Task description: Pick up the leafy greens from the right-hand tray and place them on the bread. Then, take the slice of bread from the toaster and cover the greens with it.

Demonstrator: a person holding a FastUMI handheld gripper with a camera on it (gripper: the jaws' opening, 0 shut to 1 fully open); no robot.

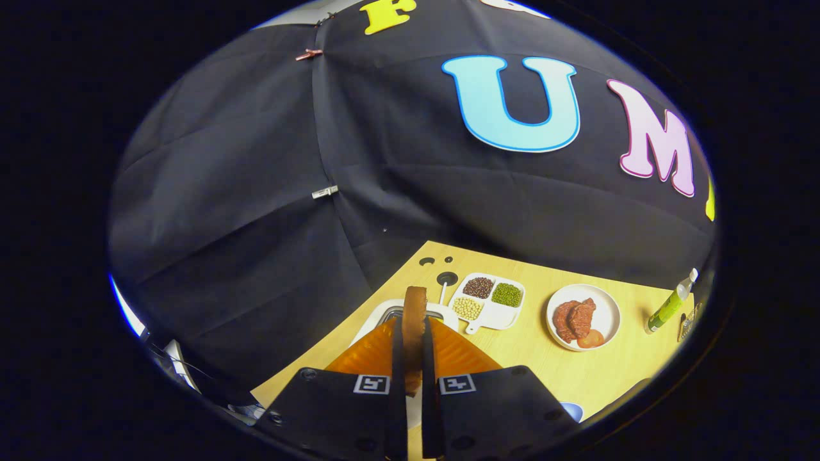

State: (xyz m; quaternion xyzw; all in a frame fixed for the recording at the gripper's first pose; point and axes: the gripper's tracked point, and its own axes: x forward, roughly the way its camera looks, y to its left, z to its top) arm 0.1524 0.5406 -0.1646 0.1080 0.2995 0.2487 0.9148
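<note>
Gripper [413, 368] clamped on bread slice [414, 320], held edge-on above toaster [391, 314] near tabletop's [544, 365] back left corner. Best kept squeezed evenly, lifted clear, turned flat over greens before release. Greens and base bread hidden behind fingers [396, 365]. Sectioned tray [490, 299], meat plate [583, 317] along back edge.
</note>
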